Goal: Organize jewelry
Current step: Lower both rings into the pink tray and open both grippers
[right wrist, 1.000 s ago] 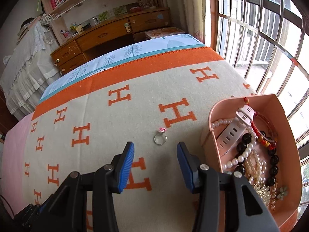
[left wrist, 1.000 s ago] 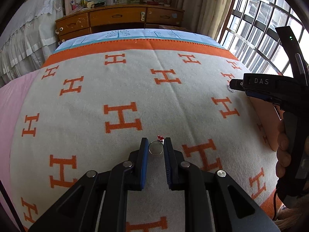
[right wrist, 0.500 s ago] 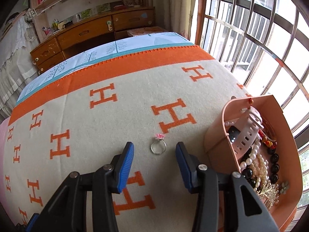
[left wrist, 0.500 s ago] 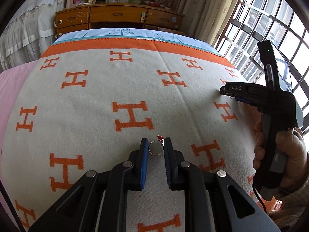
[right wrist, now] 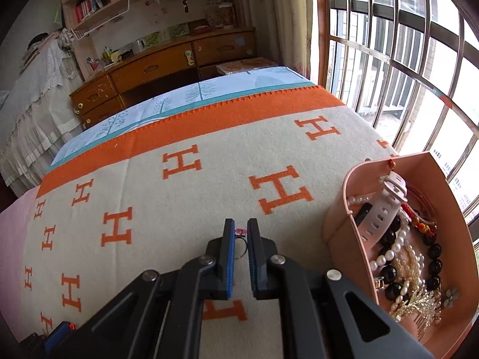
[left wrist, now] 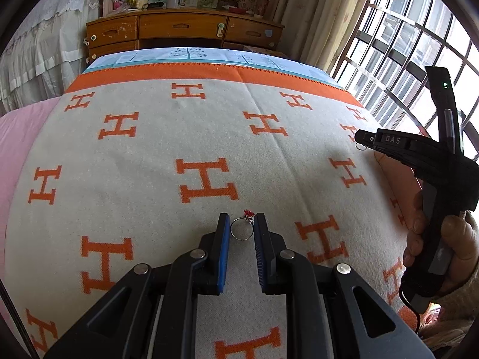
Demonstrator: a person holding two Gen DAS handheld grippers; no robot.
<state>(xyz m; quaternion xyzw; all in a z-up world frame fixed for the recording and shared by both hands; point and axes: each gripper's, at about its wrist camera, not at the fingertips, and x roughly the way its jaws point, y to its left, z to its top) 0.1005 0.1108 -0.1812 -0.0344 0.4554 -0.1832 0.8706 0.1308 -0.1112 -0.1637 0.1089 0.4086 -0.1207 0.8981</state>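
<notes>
Silver ring (right wrist: 239,246) with a pink stone sits pinched between your right gripper's (right wrist: 239,236) blue pads; pink jewelry tray (right wrist: 338,227) lies just right. Your left gripper (left wrist: 242,227) pinches a red-stoned ring (left wrist: 241,229).

Left gripper (left wrist: 242,224) clamped, pitched downward. Right gripper (right wrist: 240,229) likewise clamped and pitched downward, gripped by a hand (left wrist: 434,239).

Blanket (right wrist: 185,209) open – only pink tray (right wrist: 338,230) blocks right.
</notes>
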